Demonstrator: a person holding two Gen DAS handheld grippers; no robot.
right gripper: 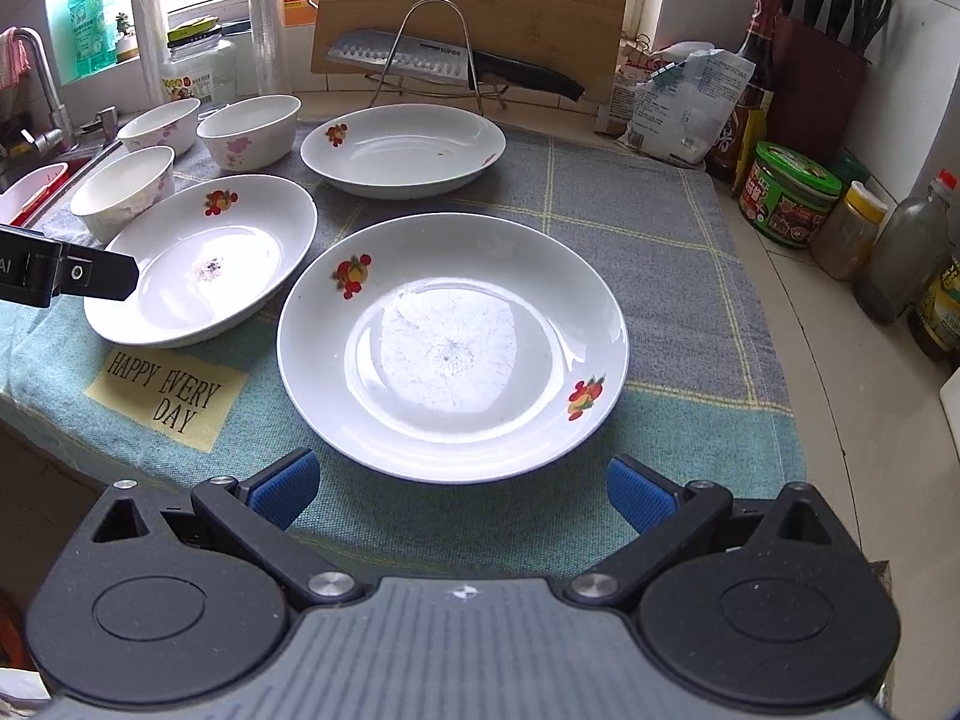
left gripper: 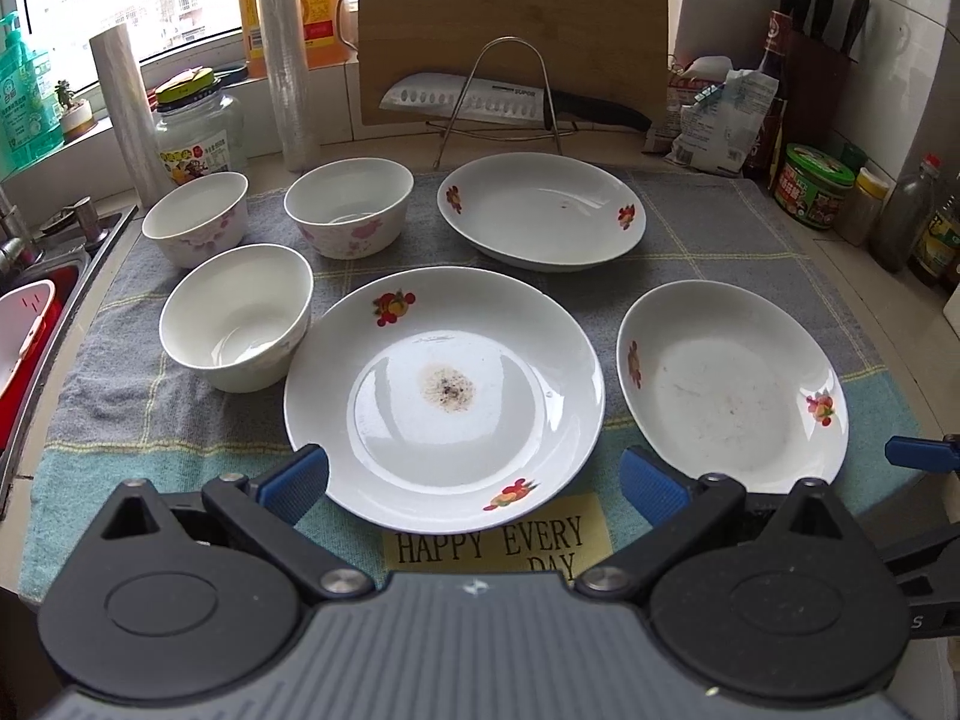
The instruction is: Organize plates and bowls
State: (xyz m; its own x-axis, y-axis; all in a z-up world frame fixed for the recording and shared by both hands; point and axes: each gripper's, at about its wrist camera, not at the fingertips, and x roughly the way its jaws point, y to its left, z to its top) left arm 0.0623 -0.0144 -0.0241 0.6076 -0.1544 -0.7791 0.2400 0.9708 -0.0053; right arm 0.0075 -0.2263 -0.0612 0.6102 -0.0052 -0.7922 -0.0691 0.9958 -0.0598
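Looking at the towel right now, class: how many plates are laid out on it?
3. One plate with a burnt-looking stain sits front centre, one to its right, one behind near the knife rack. None seems hidden.

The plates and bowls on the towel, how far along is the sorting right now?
Nothing looks done yet: three plates, the stained one, the right one and the far one, lie apart on the towel, and three bowls stand unstacked. Nothing is in hand: the left gripper and right gripper are open and empty. All the stacking is left.
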